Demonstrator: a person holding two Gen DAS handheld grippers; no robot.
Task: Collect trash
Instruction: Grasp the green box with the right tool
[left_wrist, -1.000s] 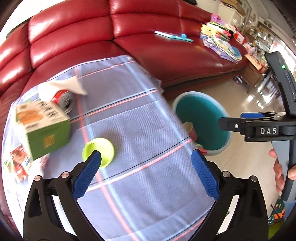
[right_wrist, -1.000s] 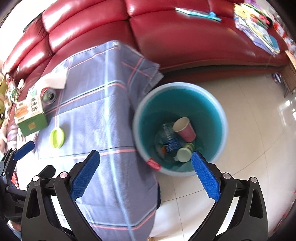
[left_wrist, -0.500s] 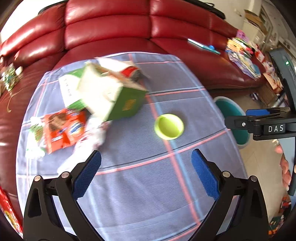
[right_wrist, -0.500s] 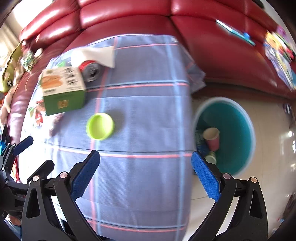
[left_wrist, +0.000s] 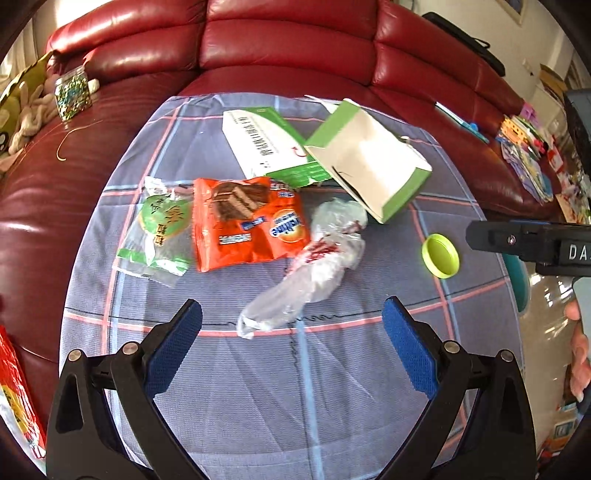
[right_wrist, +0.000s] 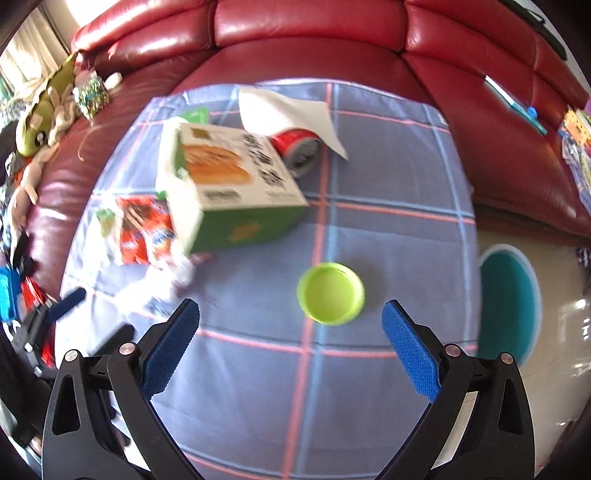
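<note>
Blue-padded and spread wide with nothing held, the left claw (left_wrist: 291, 334) has swung from the teal bin (right_wrist: 508, 302) to face the crumpled clear wrapper (left_wrist: 314, 266) just ahead, while the equally open right claw (right_wrist: 291, 332) now fronts the green lid (right_wrist: 330, 293), so more pickups look imminent.

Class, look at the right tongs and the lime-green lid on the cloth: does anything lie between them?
Nothing visible does. The right tongs are open, and only bare checked cloth separates them from the lime-green lid.
</note>
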